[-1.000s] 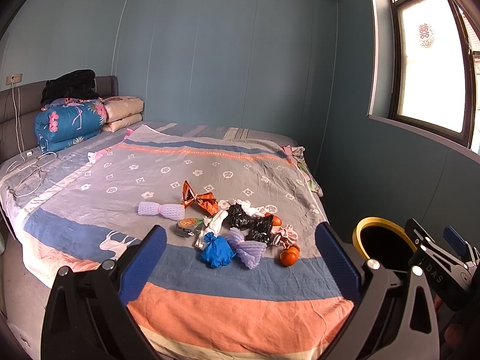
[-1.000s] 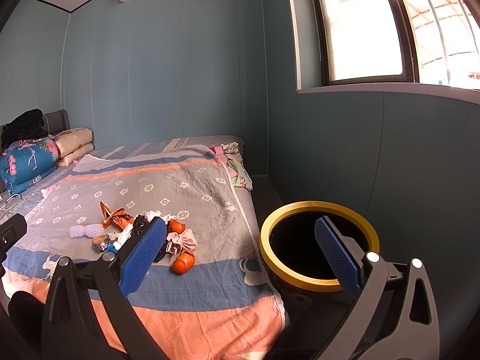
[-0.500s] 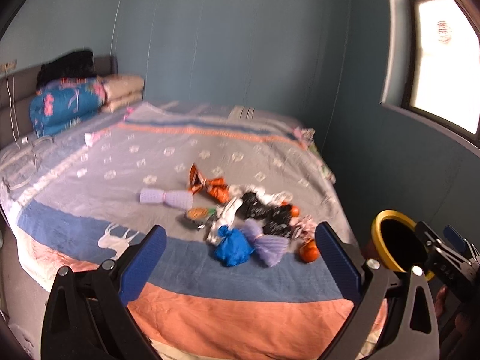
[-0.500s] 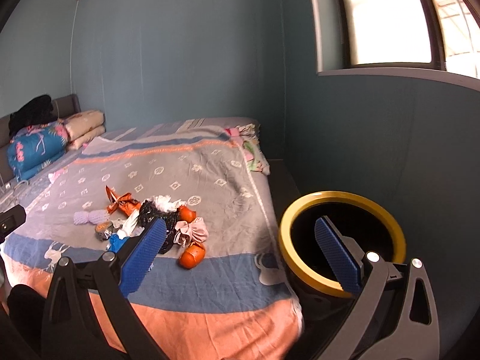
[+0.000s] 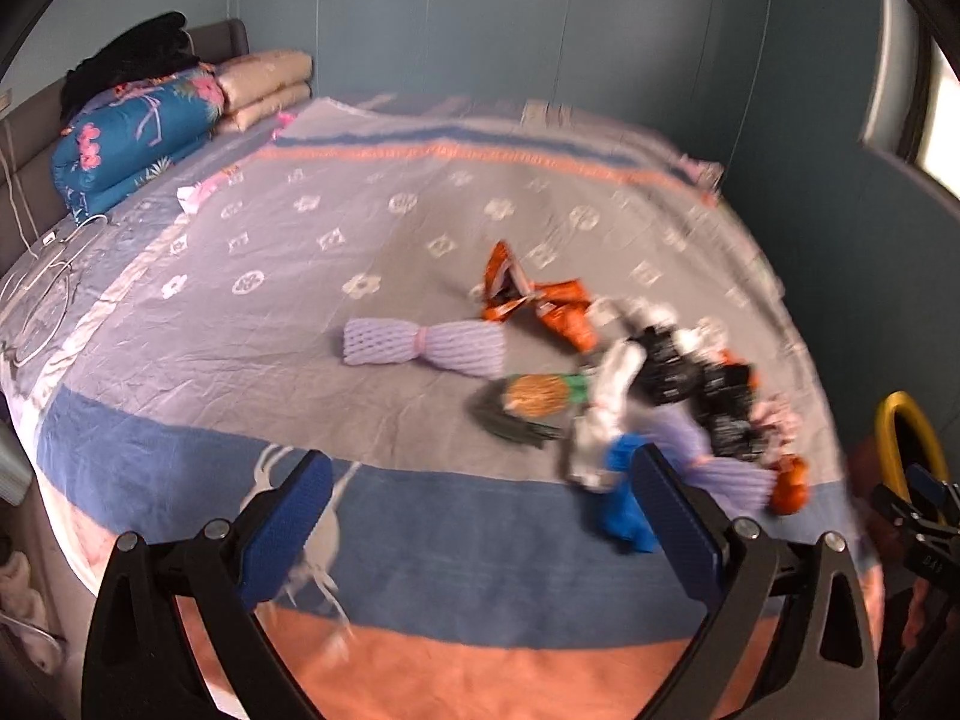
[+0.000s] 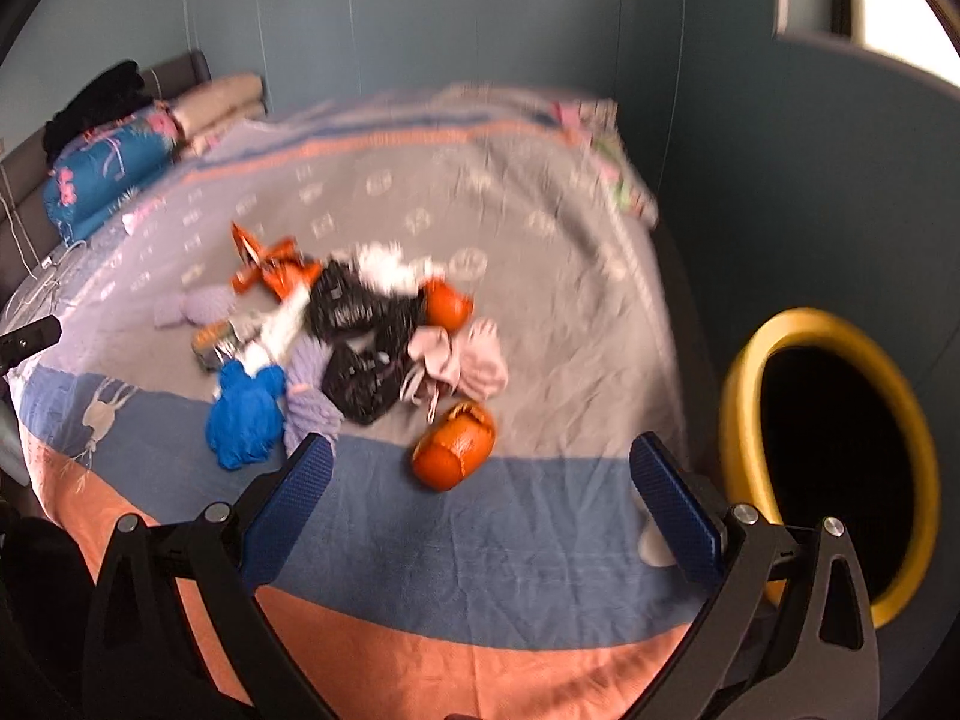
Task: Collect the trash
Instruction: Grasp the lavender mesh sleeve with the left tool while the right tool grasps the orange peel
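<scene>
A heap of trash lies on the bed: an orange foil wrapper (image 5: 534,300), a lilac foam net (image 5: 423,345), a blue crumpled bag (image 6: 246,414), black plastic bags (image 6: 360,324), pink cloth (image 6: 462,360) and an orange peel (image 6: 454,444). A black bin with a yellow rim (image 6: 744,384) stands at the bed's right side. My left gripper (image 5: 477,516) is open over the bed's near edge, short of the pile. My right gripper (image 6: 477,504) is open too, just short of the orange peel. Nothing sits between either pair of fingers.
Folded quilts and pillows (image 5: 138,138) are stacked at the headboard on the far left, with white cables (image 5: 48,264) on the bed beside them. A blue wall and a window ledge (image 6: 864,60) rise to the right of the bin.
Both grippers have moved forward and tilted down towards the pile, which now looks larger and closer. The bin has slid to the right edge of both views. Both stay open.
</scene>
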Demonstrator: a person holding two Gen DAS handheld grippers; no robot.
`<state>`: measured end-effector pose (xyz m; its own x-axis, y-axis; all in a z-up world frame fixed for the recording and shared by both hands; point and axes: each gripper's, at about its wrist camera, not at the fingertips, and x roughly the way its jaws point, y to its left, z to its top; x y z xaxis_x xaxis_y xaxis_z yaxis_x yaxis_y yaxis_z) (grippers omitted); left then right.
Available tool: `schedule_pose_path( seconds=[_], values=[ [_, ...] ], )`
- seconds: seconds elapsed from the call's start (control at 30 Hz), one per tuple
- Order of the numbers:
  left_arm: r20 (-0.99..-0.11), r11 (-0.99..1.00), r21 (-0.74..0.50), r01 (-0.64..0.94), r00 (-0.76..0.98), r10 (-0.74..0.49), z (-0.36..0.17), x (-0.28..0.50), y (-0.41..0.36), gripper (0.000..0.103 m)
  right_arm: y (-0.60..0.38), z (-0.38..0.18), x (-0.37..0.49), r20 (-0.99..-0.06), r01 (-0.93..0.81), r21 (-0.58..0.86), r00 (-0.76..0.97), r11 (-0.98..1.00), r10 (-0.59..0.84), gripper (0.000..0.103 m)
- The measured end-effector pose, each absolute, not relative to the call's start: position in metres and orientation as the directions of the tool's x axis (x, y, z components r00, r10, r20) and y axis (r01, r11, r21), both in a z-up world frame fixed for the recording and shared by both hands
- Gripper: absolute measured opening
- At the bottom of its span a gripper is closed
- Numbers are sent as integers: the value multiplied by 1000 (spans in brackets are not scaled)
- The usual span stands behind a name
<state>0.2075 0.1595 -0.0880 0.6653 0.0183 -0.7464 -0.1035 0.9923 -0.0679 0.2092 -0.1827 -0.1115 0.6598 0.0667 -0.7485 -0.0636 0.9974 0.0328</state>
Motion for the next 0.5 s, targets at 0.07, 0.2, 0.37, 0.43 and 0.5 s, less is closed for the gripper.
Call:
schedule_pose_path(
  seconds=[0.07, 0.2, 0.37, 0.43, 0.5],
  values=[
    [-777, 994, -58, -89, 630, 11, -101, 236, 170, 96, -179, -129, 228, -793, -65, 33, 606, 997, 66, 96],
    [-806, 995, -50, -86, 591, 11, -124, 285, 190, 96, -175, -153, 255, -841, -66, 22, 539, 998, 54, 96],
    [-817, 999, 8, -53, 575, 37, -147, 342, 204, 96, -168, -164, 273, -850, -83, -5, 525, 997, 39, 96],
    [-819, 998, 44, -45, 570, 61, -155, 359, 207, 96, -168, -166, 277, -846, -92, -11, 531, 996, 40, 96],
    [-833, 999, 25, -27, 552, 36, -164, 376, 212, 95, -166, -168, 282, -846, -107, -6, 531, 994, 52, 96]
  ],
)
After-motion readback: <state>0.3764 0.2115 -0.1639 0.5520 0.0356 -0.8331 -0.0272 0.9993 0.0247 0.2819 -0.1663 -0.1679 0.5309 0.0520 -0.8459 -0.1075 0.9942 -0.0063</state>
